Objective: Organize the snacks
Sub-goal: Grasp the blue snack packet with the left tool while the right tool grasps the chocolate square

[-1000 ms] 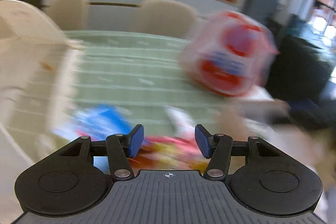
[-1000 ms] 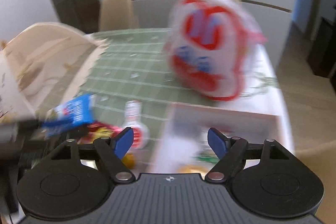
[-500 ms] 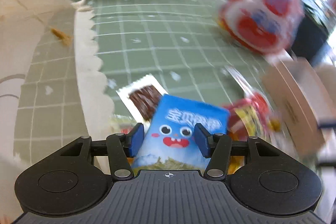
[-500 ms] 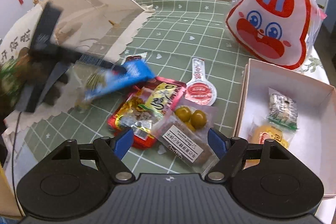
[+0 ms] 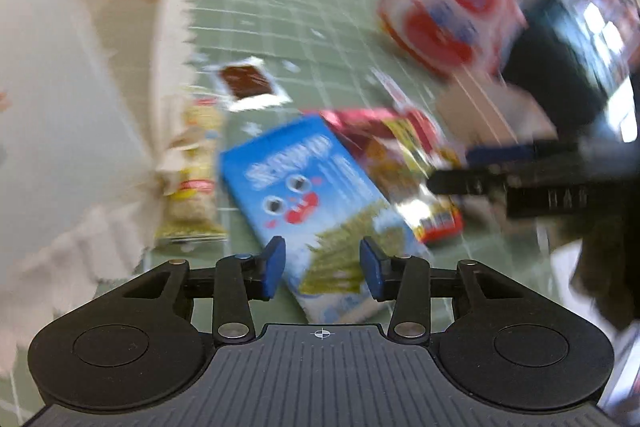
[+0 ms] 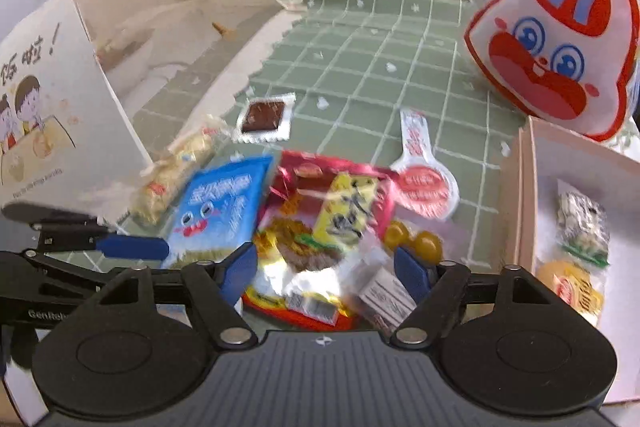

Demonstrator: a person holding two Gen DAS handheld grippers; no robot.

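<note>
Snacks: one blue packet [image 5: 304, 187] between the closing, untouching left gripper [image 5: 322, 265] jaws; one red packet [image 6: 320, 223] under the narrowing right gripper [image 6: 326, 273]

Both tools share one build. The left gripper [image 5: 321, 264] has a ribbed, dark grey body with a small white crosshair mark at its front edge. On either side of that crosshair sit round black housings with shallow disc recesses, then black link arms with silver rivets. The fingertips [image 5: 271, 266] wear blue pads. The right gripper [image 6: 325, 274] matches it; seen beside it, the left one shows white lettering, partly cut off.
</note>
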